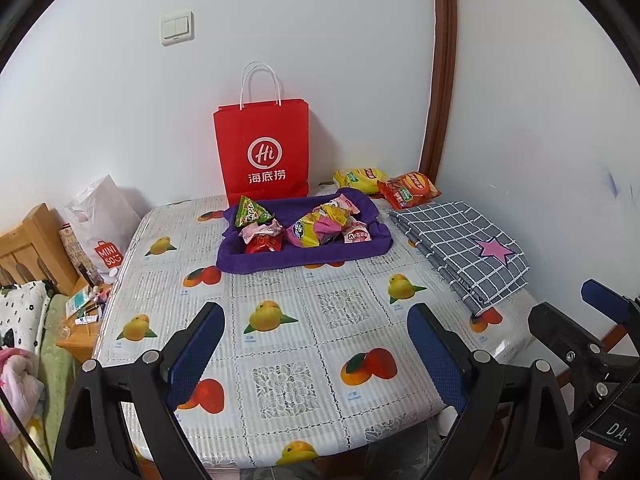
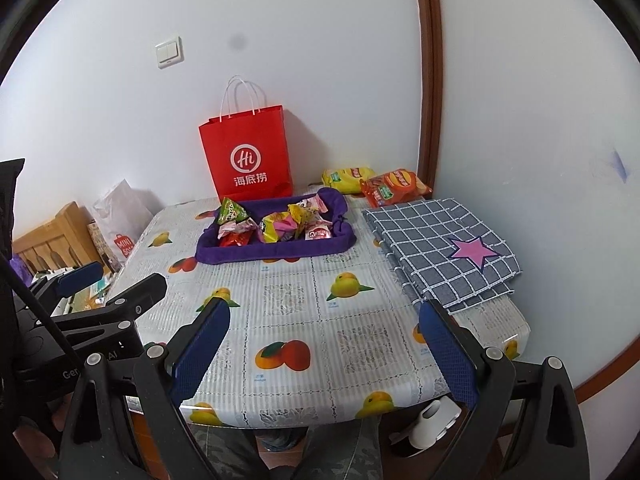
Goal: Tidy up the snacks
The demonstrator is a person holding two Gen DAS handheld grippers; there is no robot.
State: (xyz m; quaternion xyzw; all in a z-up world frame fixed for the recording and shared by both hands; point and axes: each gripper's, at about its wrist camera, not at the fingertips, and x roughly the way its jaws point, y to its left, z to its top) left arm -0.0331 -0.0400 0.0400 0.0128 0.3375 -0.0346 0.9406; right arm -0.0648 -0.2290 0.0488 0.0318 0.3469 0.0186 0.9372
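Hovering over the near edge of the table point(image 1: 304, 364), the left gripper point(image 1: 316, 356) has its blue-padded fingers point(image 1: 196, 352) spread wide with nothing between them, and the right gripper point(image 2: 326, 354) hangs beside it in the same released, empty pose above the fruit-print tablecloth point(image 2: 320, 320). Toward 12 o'clock from both grippers, well apart from them, sits a purple fabric tray point(image 1: 280, 260) holding a loose heap of small wrapped snacks point(image 1: 312, 228), among them a green triangular packet point(image 1: 250, 212) leaning at the tray's far-left corner. Beyond the tray, against the white wall, a red paper bag point(image 1: 262, 148) with white handles stands upright. At about 1 o'clock, near the wall and just past the tray's right end, lie a yellow chip bag point(image 1: 358, 178) and an orange-red chip bag point(image 1: 410, 188), touching each other; the orange-red one overlaps the yellow one's right side. Nearer, at about 2 o'clock along the table's right side, a folded grey checked cloth point(image 1: 460, 248) with a pink star patch lies flat. Off the table at 10 o'clock, a white plastic bag point(image 1: 102, 224) with a red logo stands by a wooden bed frame point(image 1: 28, 248).
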